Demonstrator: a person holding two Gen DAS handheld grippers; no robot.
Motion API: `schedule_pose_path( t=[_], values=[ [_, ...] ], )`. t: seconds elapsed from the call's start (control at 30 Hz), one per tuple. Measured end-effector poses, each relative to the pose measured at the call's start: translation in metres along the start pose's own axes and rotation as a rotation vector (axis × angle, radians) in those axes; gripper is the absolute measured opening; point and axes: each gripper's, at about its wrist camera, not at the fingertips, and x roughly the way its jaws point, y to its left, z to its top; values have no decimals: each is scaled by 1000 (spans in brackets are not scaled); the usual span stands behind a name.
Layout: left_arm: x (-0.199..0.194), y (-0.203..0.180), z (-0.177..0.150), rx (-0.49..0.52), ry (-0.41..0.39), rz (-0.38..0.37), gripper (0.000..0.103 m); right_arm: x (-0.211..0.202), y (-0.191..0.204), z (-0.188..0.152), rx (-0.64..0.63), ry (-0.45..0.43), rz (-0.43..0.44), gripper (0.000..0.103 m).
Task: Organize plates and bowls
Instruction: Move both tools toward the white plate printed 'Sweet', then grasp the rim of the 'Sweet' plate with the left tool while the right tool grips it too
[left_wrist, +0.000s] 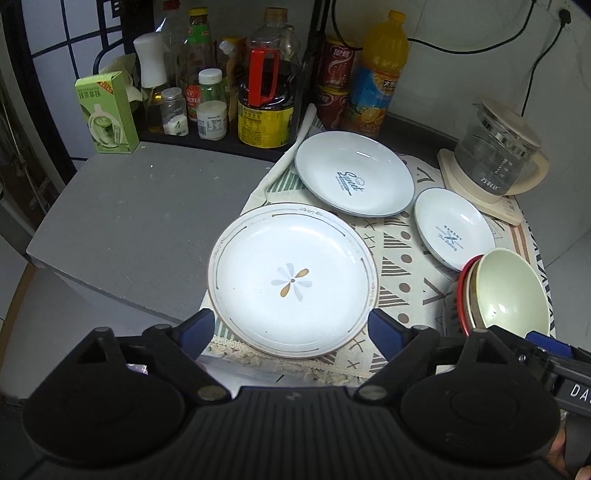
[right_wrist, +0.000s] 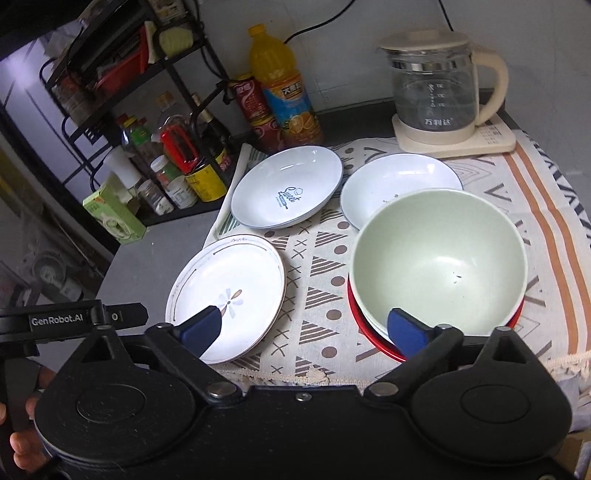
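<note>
A white flower plate (left_wrist: 291, 280) (right_wrist: 227, 295) lies at the front left of the patterned cloth. Behind it lies a "Sweet" plate (left_wrist: 352, 173) (right_wrist: 288, 190) and to the right a smaller "Bakery" plate (left_wrist: 452, 227) (right_wrist: 391, 177). A pale green bowl (left_wrist: 509, 291) (right_wrist: 437, 258) sits stacked in other bowls, the lowest red (right_wrist: 369, 326). My left gripper (left_wrist: 291, 330) is open, its fingers either side of the flower plate's near rim. My right gripper (right_wrist: 304, 326) is open, one finger over the flower plate, one at the green bowl's near rim.
A glass kettle (left_wrist: 495, 155) (right_wrist: 439, 85) on its base stands at the back right. Bottles, cans and a green box (left_wrist: 107, 110) crowd the back left by a black rack (right_wrist: 110, 74). The cloth (right_wrist: 317, 258) hangs over the grey table's front edge.
</note>
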Motion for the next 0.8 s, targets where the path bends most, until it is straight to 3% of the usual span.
schedule_pose_path(
  t=[0.43, 0.8],
  values=[
    [35, 41, 21, -21, 73, -61, 90, 37, 37, 8, -49, 37, -16, 103],
    [100, 70, 74, 2, 108, -160, 89, 89, 59, 28, -18, 26, -109, 103]
  ],
)
